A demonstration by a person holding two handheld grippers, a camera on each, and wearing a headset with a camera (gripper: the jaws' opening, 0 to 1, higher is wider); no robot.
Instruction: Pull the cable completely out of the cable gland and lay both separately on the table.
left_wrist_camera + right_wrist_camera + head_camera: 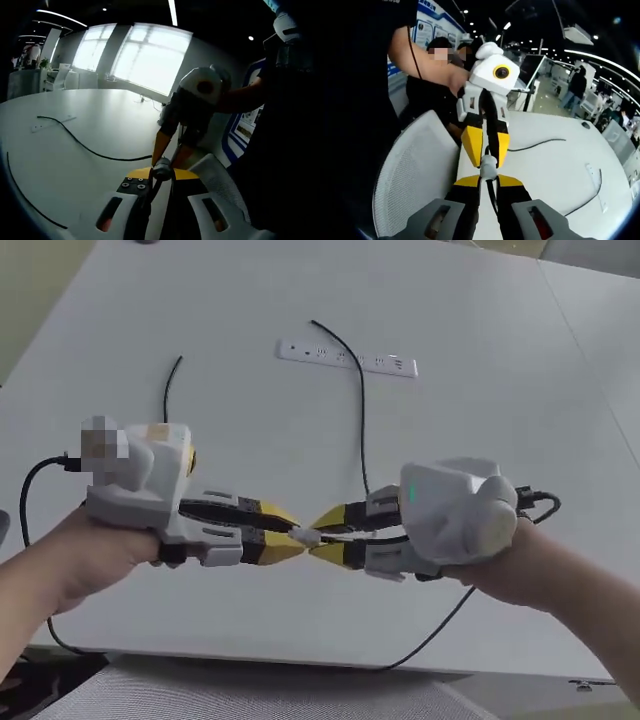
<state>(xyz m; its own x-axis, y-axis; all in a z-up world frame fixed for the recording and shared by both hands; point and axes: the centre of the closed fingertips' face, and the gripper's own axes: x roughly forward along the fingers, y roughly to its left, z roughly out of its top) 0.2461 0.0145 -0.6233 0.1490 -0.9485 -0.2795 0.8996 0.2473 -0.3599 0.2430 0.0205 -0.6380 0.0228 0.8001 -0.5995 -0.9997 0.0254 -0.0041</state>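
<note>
1. Left tongs (290,532), closed, pinch the white cable gland (305,537) at their tips, above the table's (480,390) near edge.
2. Right tongs (322,535), tip to tip with them, clamp the black cable (362,430), which trails back across the table.

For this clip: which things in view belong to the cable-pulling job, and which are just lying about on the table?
Job: left hand-held gripper; right hand-held gripper; cable gland pinched between their tips; black cable trailing away from it.
Lying about: white power strip; short black wire to its left.
</note>
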